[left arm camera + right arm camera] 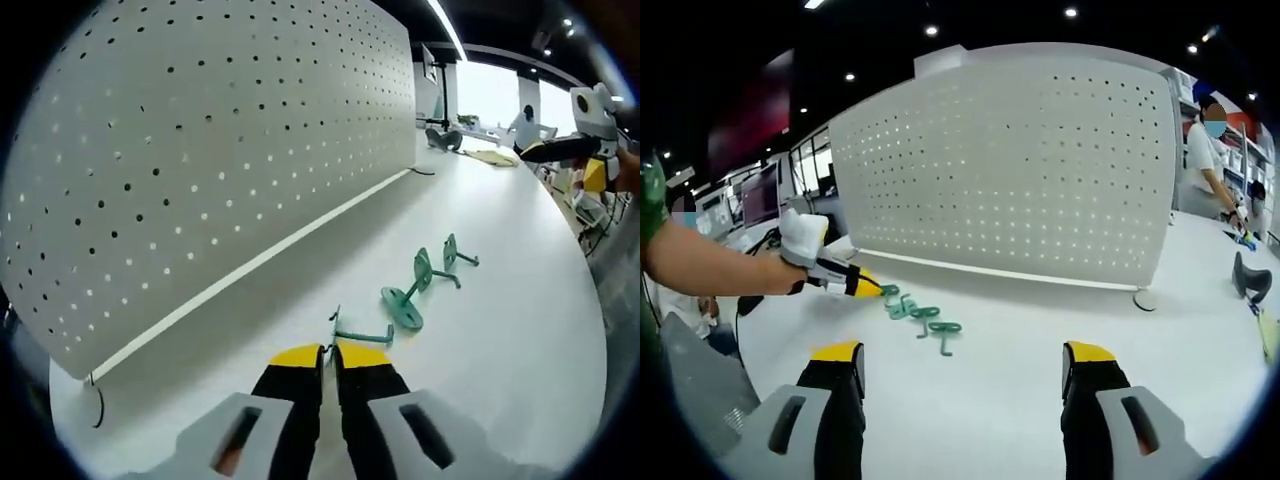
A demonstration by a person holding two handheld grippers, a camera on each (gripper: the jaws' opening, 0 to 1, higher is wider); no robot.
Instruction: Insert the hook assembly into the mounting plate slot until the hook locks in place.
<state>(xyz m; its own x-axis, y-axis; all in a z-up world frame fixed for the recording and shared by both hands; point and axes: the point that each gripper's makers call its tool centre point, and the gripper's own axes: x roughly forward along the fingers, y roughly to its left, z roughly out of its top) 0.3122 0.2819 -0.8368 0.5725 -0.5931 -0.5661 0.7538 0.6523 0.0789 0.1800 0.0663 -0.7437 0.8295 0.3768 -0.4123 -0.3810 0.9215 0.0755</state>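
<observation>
Green hooks [417, 283] lie in a row on the white table [500, 360], in front of the pegboard panel [200, 150]. Your left tool [328, 357], jaws closed with no gap, sits at the nearest hook [362, 334], its long axis crosswise to the jaws. Your right tool [962, 362] hangs wide open, well apart.

We note open white table [970, 420] ahead of our right fingertips [1090, 353]; green hooks [920, 318] lie beyond the left fingertip; the pegboard [1020, 170] blocks farther back.
</observation>
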